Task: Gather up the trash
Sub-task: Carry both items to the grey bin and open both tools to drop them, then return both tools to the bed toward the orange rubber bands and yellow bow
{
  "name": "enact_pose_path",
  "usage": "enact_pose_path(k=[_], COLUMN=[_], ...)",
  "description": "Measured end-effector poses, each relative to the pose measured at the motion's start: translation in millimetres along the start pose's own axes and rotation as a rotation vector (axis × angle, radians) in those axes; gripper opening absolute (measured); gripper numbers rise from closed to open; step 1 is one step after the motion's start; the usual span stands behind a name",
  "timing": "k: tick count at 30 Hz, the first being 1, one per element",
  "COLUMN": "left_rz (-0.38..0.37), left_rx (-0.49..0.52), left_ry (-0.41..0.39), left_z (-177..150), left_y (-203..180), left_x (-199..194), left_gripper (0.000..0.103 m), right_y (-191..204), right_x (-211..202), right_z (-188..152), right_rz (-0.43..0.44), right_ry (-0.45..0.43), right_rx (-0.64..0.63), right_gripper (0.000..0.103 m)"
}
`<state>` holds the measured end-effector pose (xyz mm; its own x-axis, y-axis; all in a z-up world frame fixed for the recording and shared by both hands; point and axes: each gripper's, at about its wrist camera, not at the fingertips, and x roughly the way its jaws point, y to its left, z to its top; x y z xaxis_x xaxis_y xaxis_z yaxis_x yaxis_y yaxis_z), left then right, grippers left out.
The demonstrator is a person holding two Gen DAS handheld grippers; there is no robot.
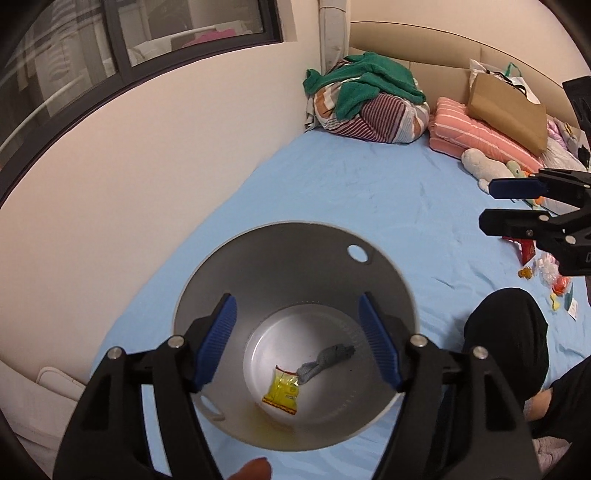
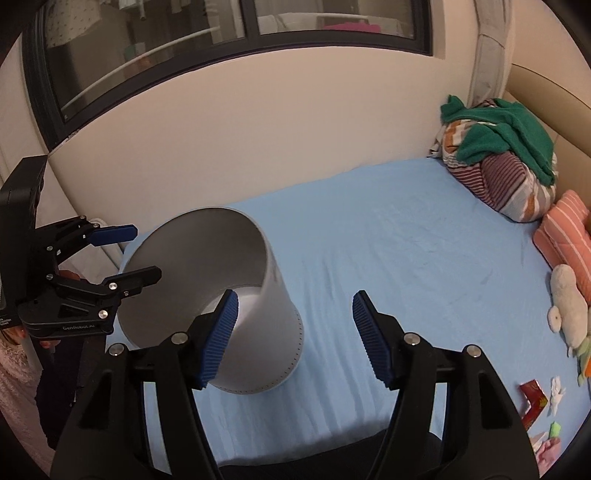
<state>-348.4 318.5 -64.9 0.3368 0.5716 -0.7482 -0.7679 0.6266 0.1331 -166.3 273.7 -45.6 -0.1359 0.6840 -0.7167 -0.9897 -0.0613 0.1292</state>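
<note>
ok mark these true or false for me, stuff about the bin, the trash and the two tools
1. The grey bin already holds a yellow wrapper. True.
2. The bin stands on a wooden floor. False: it stands on the blue sheet.
3. The left tool grips a wrapper. False: it is open over the bin, holding nothing.
4. The right tool is open and holds nothing. True.
5. Loose trash lies on the sheet. True.

You are in a bedroom at home: a bed [image 2: 369, 240] with a blue sheet, pillows [image 1: 480, 133], a soft toy [image 2: 569, 306], a window [image 2: 236, 22].
</note>
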Motion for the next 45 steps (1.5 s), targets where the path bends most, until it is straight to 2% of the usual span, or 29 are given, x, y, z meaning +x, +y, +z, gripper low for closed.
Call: enact_pose_path(k=[7,10,12,17,21,26,30,35,40,45], left_rz=[-0.122,-0.187,-0.227,-0.299,-0.388,-0.497,-0.561,-0.612,-0.614,-0.606], left_rx=[0.125,0.180,0.221,0.318,0.388,0.470,0.519,0.555,0.566,0.563], left_ry=[-0.042,-0.057,-0.072,-0.105,-0.083,-0.044,-0.018,0.027,0.082,0.127], left_z=[27.6,39.9,47.1,57.1,59.5,50.1,38.2,21.6,10.8,8.3], left_y=[-78.3,-120.0,-151.0,-226.8,-292.5,-376.2,-432.4,-484.7,-517.8,-540.6], left_x=[17.6,27.3,33.7,48.7,66.9,87.3,101.2,123.6,155.1,189.4], left_gripper=[0.070,0.071,0.075,0.075,0.075,0.075,0.075,0.075,0.075,0.075], right_y=[-85.0,-122.7,-146.4,-193.7,-224.8,-257.3,-280.0,-304.3,-330.0,-358.0], right_x=[-61.6,-92.9,-113.2,-158.2,-179.1,-189.4,-188.9,-174.9,-154.6,-128.3], right_z=[-63.3,-94.1,-114.2,-172.4,-213.4,-266.6,-308.0,-353.1,-385.9,-411.3], right_rz=[-0.165,-0.267,-0.336,-0.522,-0.651,-0.758,-0.822,-0.825,-0.823,-0.832], right_ry=[-0.056,-0.069,-0.072,-0.069,-0.052,-0.024,-0.009,-0.002,0.011,0.051], right_rx=[0.147,0.213,0.261,0.370,0.460,0.577,0.638,0.728,0.796,0.812], right_gripper=[0.066,0.067,0.067,0.070,0.070,0.070,0.070,0.070,0.070,0.070])
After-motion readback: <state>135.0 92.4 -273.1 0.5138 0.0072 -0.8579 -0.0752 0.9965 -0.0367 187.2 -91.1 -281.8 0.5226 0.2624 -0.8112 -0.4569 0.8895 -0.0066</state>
